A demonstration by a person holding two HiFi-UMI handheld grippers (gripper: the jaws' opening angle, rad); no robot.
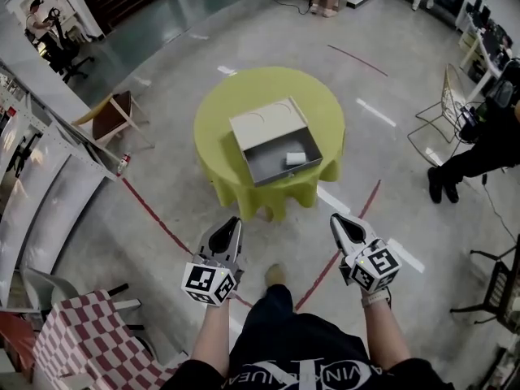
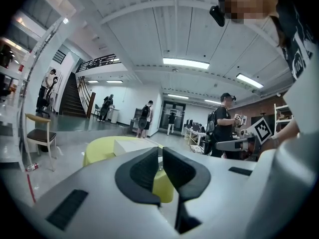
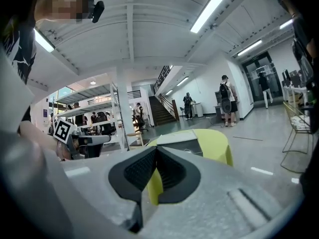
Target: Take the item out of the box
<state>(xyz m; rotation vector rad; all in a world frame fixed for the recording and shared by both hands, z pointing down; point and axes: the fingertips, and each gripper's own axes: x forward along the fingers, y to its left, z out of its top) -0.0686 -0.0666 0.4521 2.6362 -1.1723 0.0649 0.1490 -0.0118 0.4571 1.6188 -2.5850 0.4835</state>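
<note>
A person looks steeply down at their own forearms, each hand carrying a gripper over a grey concrete floor. The left gripper (image 1: 233, 221) has its fingers drawn close together, with only a thin slit between them and nothing held. The right gripper (image 1: 338, 220) has its fingers fully together, and it too is empty. Both point forward, side by side, well short of the worktop. One shoe (image 1: 276, 275) shows between them. A red-and-white checked seat (image 1: 77, 331) sits at the lower left. Red lines (image 1: 154, 218) cross the floor just ahead of the grippers. Beyond them stands a round worktop (image 1: 236, 96) draped in a yellow-green cloth. On it rests an open grey box (image 1: 268, 157), turned at an angle so that one corner faces the person. Its pale lid (image 1: 268, 120) lies flat behind the opening, touching the box. Inside the box, by the near right corner, lies the item (image 1: 296, 158), a small white oblong lying flat. Its long axis seems to run left to right, roughly along the box's near wall, though it is too small to read for certain. Further off, a wooden chair (image 1: 114, 116) stands left of the worktop. A person in dark clothes (image 1: 479, 149) stands at the far right.
</note>
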